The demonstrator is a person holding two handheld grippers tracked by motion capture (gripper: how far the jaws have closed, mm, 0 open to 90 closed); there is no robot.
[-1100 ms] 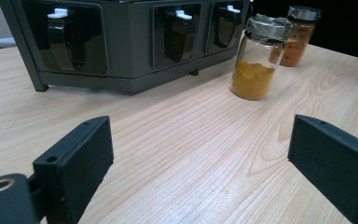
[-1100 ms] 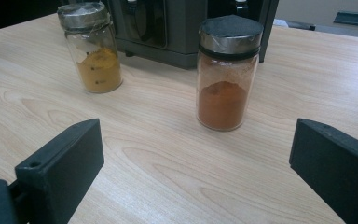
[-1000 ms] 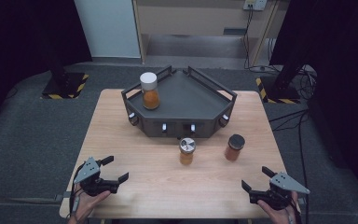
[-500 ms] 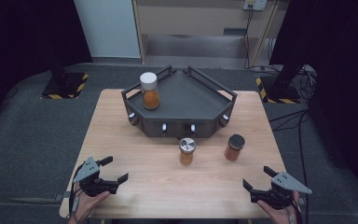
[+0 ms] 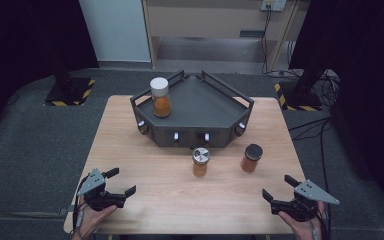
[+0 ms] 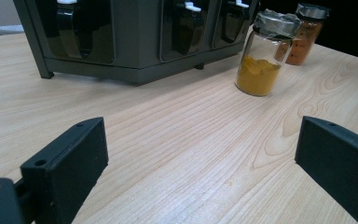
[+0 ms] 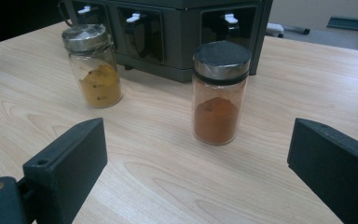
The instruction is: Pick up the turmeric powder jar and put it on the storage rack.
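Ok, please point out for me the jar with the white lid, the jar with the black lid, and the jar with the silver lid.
Jar with the white lid (image 5: pixel 160 98): high view, on its glass body.
Jar with the black lid (image 7: pixel 218 107): right gripper view, on its glass body.
Jar with the silver lid (image 6: pixel 261 65): left gripper view, on its glass body.

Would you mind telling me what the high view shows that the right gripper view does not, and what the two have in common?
High view: a white-lidded jar standing on top of the dark rack, and both tools, the left tool and right tool, open over bare wood near the table's front edge.

Right gripper view: the rack's front recesses with small white-tipped pieces up close.

Both: the silver-lidded jar of yellow powder and the black-lidded jar of reddish powder, standing apart before the rack.
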